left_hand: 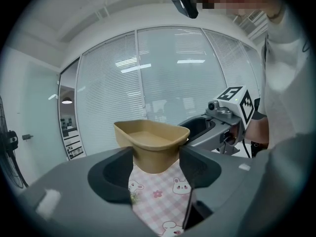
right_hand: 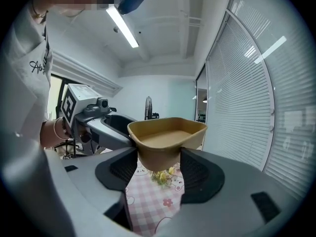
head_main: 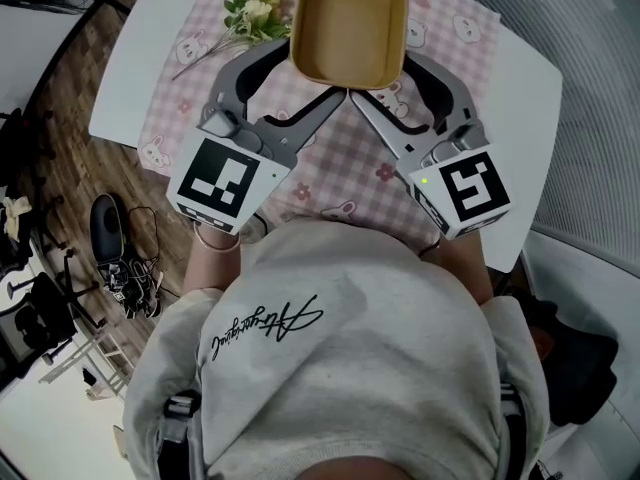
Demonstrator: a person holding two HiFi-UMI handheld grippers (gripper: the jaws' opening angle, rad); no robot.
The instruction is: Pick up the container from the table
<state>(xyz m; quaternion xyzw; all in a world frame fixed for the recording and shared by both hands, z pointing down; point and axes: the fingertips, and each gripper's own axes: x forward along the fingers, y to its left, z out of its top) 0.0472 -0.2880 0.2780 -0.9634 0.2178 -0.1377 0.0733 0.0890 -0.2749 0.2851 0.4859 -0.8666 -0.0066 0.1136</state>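
Sweatshirt point(head_main: 340, 338) hogs the frame's bottom; above it the left hand-held gripper point(left_hand: 156, 164) and right hand-held gripper point(right_hand: 159, 167) each clamp the tan container point(head_main: 350, 23), top centre, above the tabletop point(head_main: 130, 78).

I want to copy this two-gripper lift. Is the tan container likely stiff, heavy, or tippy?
Probably light: the container is empty and looks thin-walled. Likely fairly stiff: its rim shows no buckling where the left gripper and right gripper clamp it. Its walls taper and the grip sits at the near end, so it might slip or tip away.
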